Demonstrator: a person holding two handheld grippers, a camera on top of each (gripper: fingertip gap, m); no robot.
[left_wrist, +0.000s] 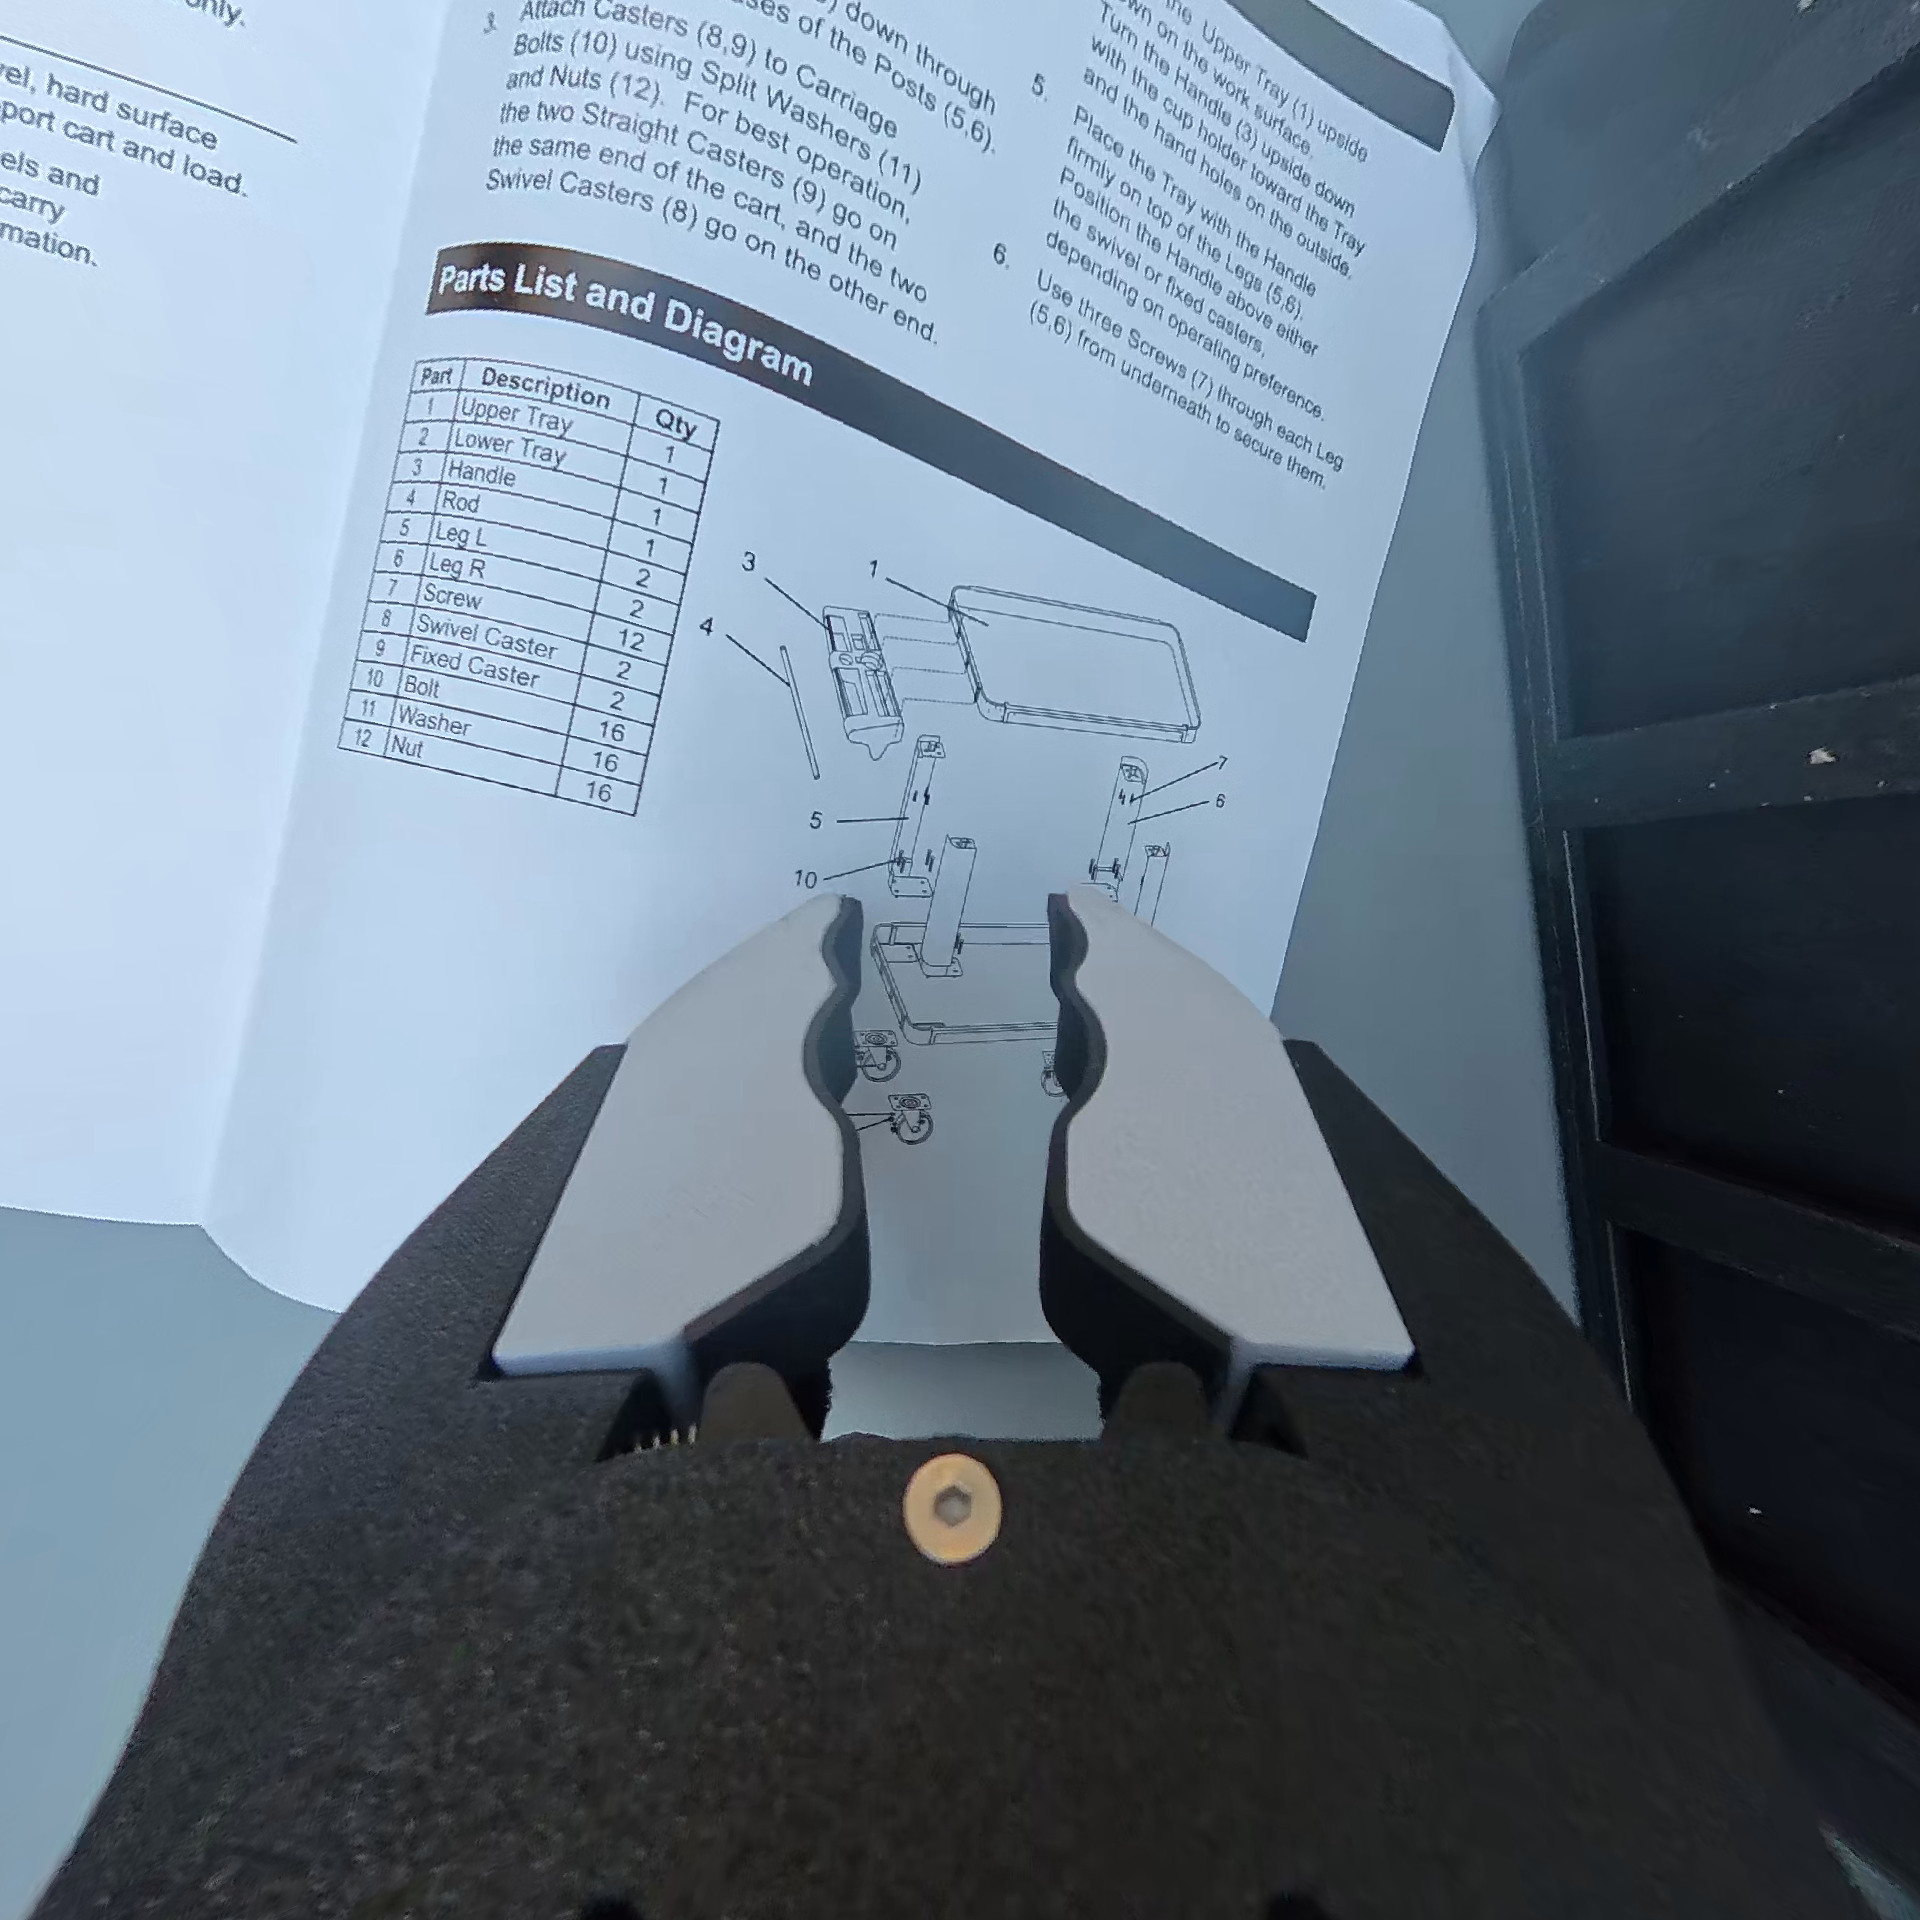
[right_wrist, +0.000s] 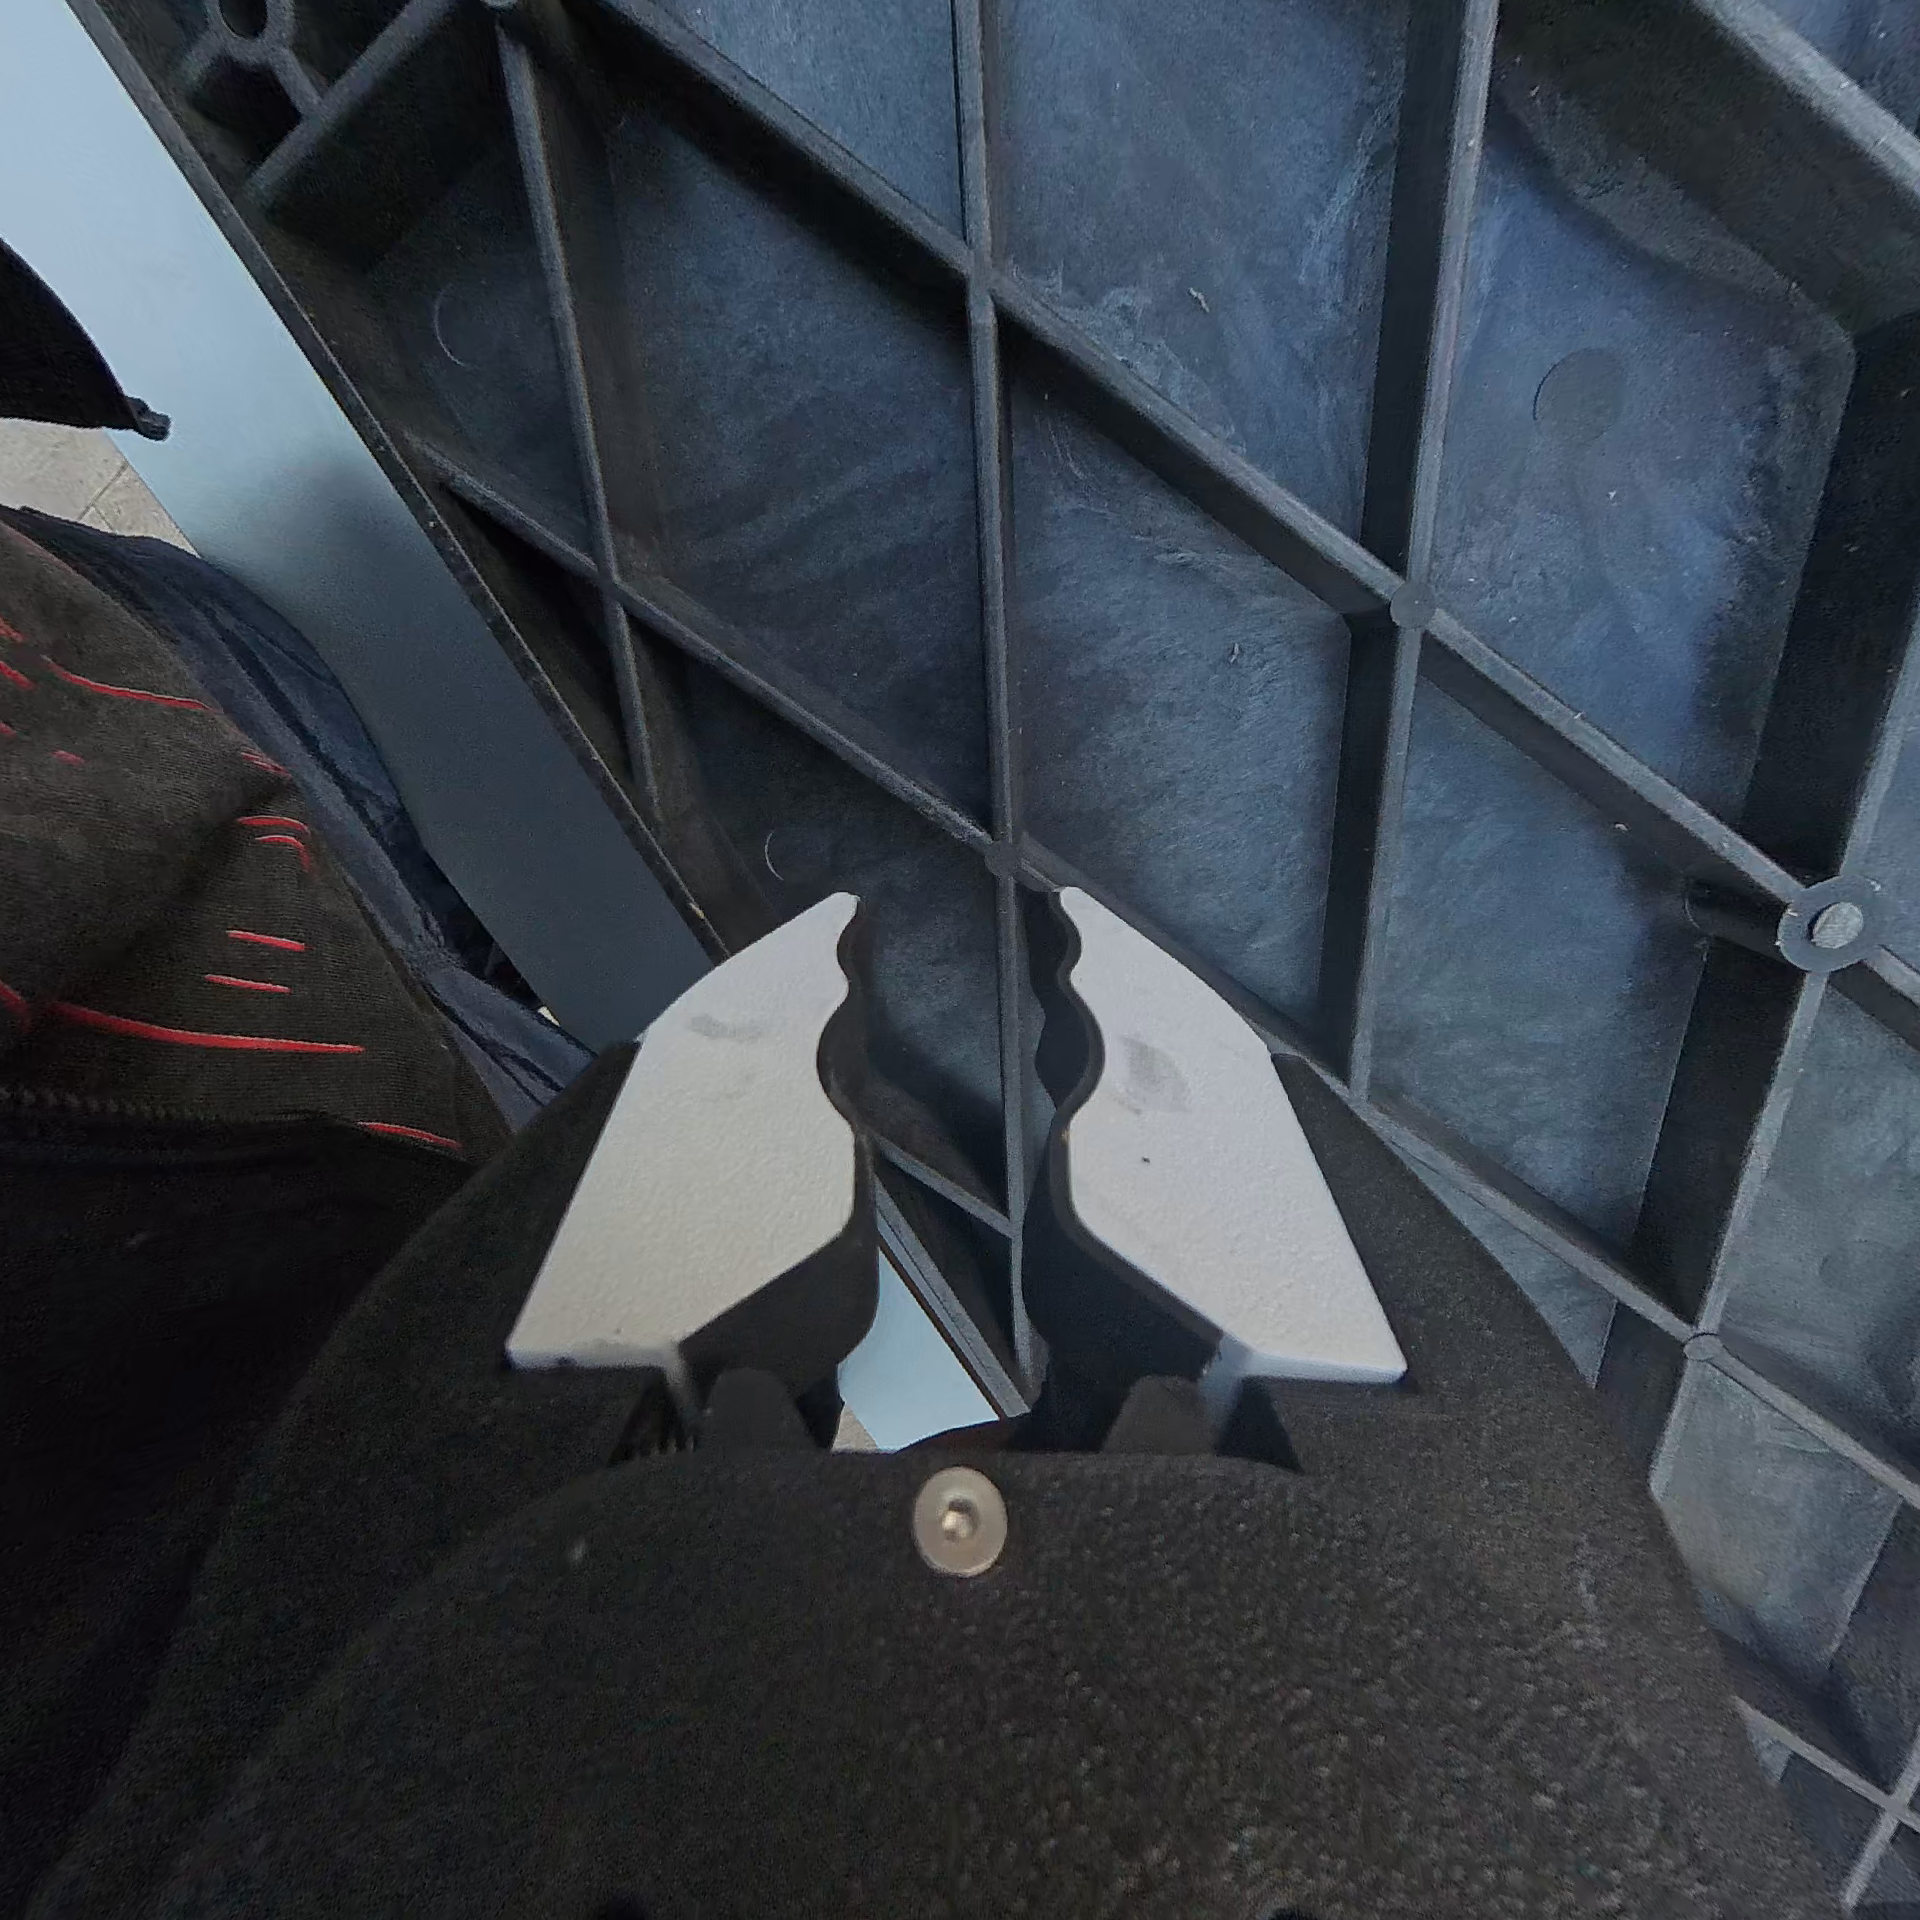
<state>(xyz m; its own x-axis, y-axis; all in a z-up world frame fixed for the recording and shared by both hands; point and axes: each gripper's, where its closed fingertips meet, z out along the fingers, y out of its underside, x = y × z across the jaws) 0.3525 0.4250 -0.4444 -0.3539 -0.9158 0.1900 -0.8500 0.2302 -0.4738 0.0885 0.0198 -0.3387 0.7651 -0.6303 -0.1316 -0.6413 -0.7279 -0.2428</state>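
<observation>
Grey-faced fingers with black wavy inner edges are seen on the left gripper (left_wrist: 954, 914); it is released, jaws apart, nothing gripped. It is held just over the lower edge of an open instruction booklet (left_wrist: 644, 644), white pages printed with text, a parts table and an exploded line drawing of a cart. Whether the fingertips touch the paper cannot be told. The booklet is laid on a pale grey-blue tabletop (left_wrist: 125, 1351). At the right of that view a black ribbed plastic part (left_wrist: 1714, 623) is seen, speckled with white flecks, just beside the booklet's right edge.

The right gripper (right_wrist: 956, 909) is also released, jaws parted a little, nothing clamped. It is pointed at the underside of a black plastic tray (right_wrist: 1195, 520), moulded with crossing ribs and round ejector marks. One thin upright rib (right_wrist: 997, 727) runs down into the gap between the fingers; contact cannot be confirmed.

Progress: no fasteners, legs or casters are seen fitted in either view; the tray is lying underside up, the booklet is open. Beyond that, nothing can be judged.

Surroundings: dark clothing with red stitching (right_wrist: 156, 831) is seen left of the right gripper, and a strip of pale floor (right_wrist: 62, 468) beyond the table edge.
</observation>
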